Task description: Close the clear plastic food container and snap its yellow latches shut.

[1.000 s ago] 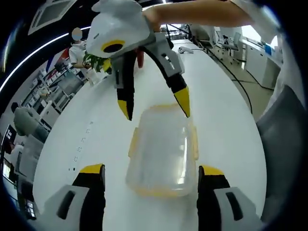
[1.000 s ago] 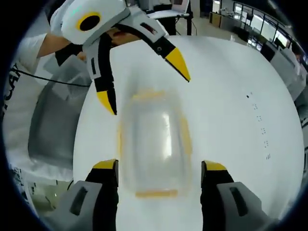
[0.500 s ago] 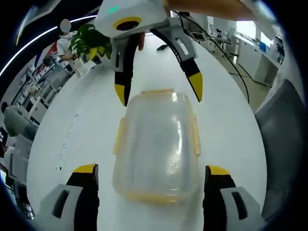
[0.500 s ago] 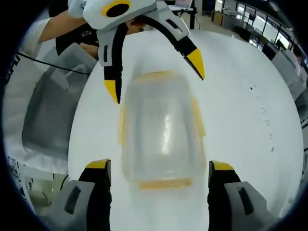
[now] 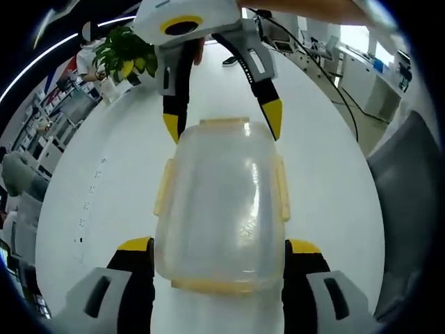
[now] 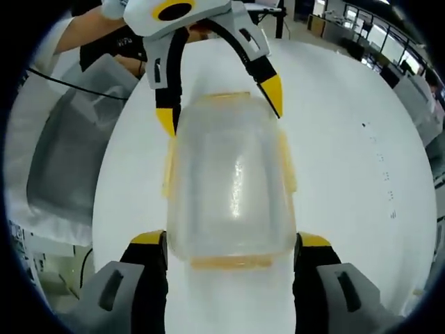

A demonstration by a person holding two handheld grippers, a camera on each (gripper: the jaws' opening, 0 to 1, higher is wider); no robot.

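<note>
A clear plastic food container [image 5: 219, 205] with its lid on lies on the white table [image 5: 90, 174]. Yellow latches [image 5: 163, 186] stick out along its sides and ends. My left gripper [image 5: 219, 247] is open, its yellow-tipped jaws flanking the container's near end. From the far end my right gripper [image 5: 222, 122] faces it, open, with its tips at the container's far corners. The right gripper view holds the same container [image 6: 229, 181], with the right gripper [image 6: 230, 240] straddling its near end and the left gripper [image 6: 220, 104] straddling the far one. I cannot tell whether the latches are snapped.
A potted plant [image 5: 125, 56] stands at the table's far end, and a dark cable [image 5: 306, 62] runs along the table's right side. Grey chairs [image 5: 410, 209] [image 6: 62, 160] stand by the table's edge. A person's arm [image 6: 76, 35] holds the left gripper.
Both grippers have closed in on the container from opposite ends, so their jaws now flank it. The container has stayed on the table.
</note>
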